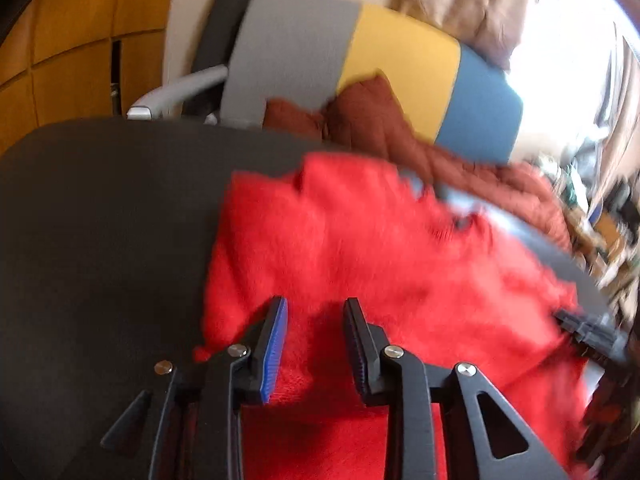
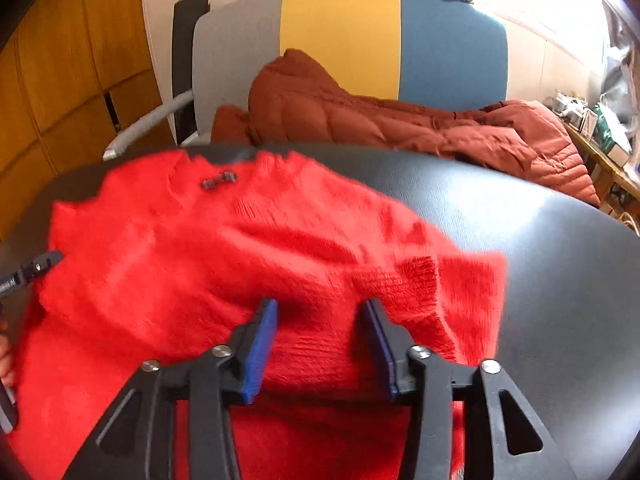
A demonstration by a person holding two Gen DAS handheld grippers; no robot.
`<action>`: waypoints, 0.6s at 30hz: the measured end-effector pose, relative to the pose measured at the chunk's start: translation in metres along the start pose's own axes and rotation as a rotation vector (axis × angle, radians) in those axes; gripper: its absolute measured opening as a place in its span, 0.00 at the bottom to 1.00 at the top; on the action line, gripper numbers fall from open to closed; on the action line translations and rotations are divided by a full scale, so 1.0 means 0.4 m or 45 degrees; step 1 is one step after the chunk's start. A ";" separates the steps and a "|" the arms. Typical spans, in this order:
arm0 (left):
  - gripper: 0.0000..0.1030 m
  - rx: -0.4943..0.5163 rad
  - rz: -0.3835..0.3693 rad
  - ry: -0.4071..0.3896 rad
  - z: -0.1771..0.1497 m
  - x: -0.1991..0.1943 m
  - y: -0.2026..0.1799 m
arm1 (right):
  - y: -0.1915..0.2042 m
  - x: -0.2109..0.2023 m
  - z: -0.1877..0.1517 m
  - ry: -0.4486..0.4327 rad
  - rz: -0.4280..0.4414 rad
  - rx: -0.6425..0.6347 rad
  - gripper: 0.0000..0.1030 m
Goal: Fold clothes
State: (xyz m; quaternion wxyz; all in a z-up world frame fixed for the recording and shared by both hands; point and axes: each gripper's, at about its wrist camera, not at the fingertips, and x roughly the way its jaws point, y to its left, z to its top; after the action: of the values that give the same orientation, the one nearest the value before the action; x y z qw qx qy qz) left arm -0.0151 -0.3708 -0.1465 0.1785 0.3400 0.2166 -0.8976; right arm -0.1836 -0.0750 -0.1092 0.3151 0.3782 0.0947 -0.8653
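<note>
left gripper (image 1: 314, 312) jaws apart, hovering over the red sweater (image 1: 360, 240), nothing pinched between the pads. right gripper (image 2: 318, 312) also spread open, fuzzy knit bunched in front of it, not clamped as far as i can tell. sweater lies rumpled on the black counter (image 1: 100, 220), spilling over the near edge; a small dark tag (image 2: 218, 180) sits near its collar at the far edge. counter bare to the left in the left wrist view and bare toward the right edge in the right wrist view. past the far edge: rust-brown quilted jacket (image 2: 360, 120) heaped on a chair, touching the chair back (image 2: 340, 40) with grey, yellow and blue panels. wooden cabinets (image 2: 60, 80) far left, cluttered shelf (image 2: 600, 128) far right. frames are motion-blurred.
</note>
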 end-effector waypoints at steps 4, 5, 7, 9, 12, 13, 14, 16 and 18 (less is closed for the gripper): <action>0.27 -0.092 -0.058 -0.017 -0.053 -0.042 0.022 | 0.002 0.001 -0.034 0.003 -0.031 -0.038 0.51; 0.27 -0.102 -0.054 -0.020 -0.062 -0.050 0.023 | 0.003 0.001 -0.043 0.004 -0.039 -0.048 0.52; 0.27 -0.116 -0.038 -0.027 -0.071 -0.059 0.024 | 0.004 0.002 -0.060 0.006 -0.055 -0.067 0.53; 0.27 -0.154 -0.056 -0.037 -0.072 -0.073 0.032 | 0.004 0.002 -0.075 0.007 -0.068 -0.083 0.53; 0.30 -0.247 -0.121 -0.053 -0.065 -0.106 0.073 | -0.004 0.004 -0.074 0.002 -0.052 -0.068 0.54; 0.30 -0.283 -0.126 -0.060 -0.059 -0.114 0.093 | -0.007 0.005 -0.074 0.001 -0.047 -0.063 0.54; 0.31 -0.322 -0.132 -0.066 -0.050 -0.120 0.117 | -0.009 0.005 -0.074 0.000 -0.044 -0.060 0.55; 0.33 -0.410 -0.131 -0.057 -0.030 -0.117 0.175 | -0.008 0.004 -0.076 -0.002 -0.040 -0.056 0.55; 0.34 -0.511 -0.196 -0.004 -0.016 -0.088 0.230 | -0.010 0.005 -0.076 -0.003 -0.036 -0.052 0.55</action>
State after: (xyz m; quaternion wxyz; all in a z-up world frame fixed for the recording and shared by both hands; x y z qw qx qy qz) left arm 0.0562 -0.4387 -0.1511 0.1738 0.2787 0.4160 -0.8479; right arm -0.1691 -0.0605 -0.1322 0.3107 0.3691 0.1174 -0.8680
